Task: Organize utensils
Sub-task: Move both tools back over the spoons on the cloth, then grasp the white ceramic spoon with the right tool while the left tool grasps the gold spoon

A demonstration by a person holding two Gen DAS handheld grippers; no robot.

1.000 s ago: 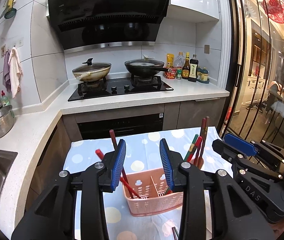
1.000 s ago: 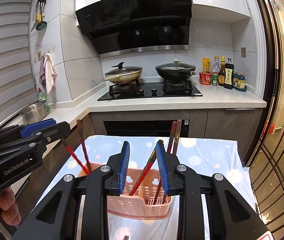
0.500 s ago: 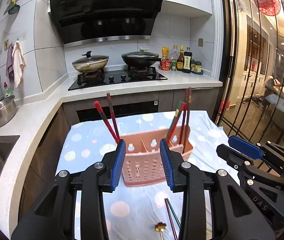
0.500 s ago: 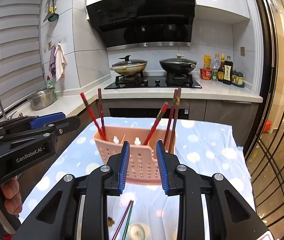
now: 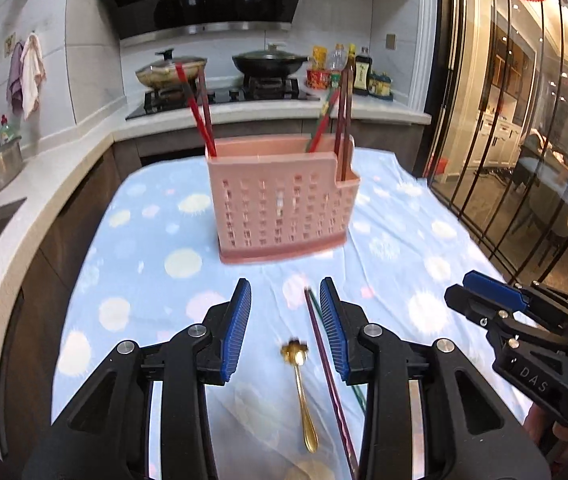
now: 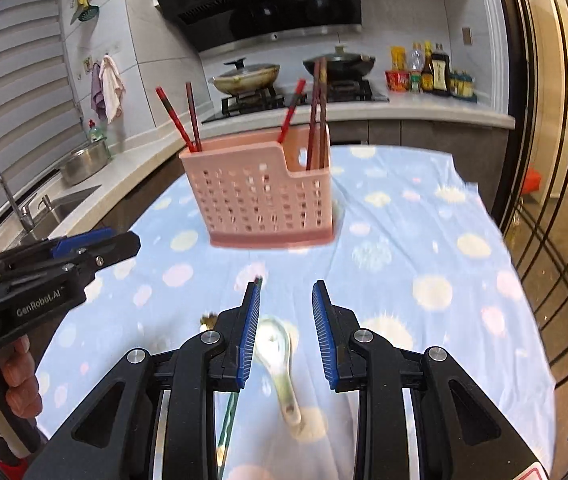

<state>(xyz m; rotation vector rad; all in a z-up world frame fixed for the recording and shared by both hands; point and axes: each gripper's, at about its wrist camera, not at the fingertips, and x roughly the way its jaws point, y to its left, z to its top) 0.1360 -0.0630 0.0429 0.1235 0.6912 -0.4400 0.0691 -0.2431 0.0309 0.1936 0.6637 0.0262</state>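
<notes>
Your left tongs (image 5: 286,300) stand partly open over the cloth-covered counter (image 5: 131,272) and hold nothing. Your right tongs (image 6: 286,300) also stand partly open and empty. The gold spoon (image 5: 302,384) lies just below and between your left jaws, bowl end toward the tips, its handle running back toward you, so its long axis follows the line of the tongs rather than crossing it. The loose chopsticks (image 5: 326,364) lie just beside it, close along the inner side of your left tongs' right jaw, again lengthwise. Under your right tongs sits the white soup spoon (image 6: 279,364), bowl between the jaws, handle trailing back toward you. The pink utensil basket (image 5: 281,200) stands straight ahead of both tongs, well apart, with red and brown chopsticks upright in its end compartments. The gold spoon is likely the left tongs' pick; you would probably close across its thin handle.
</notes>
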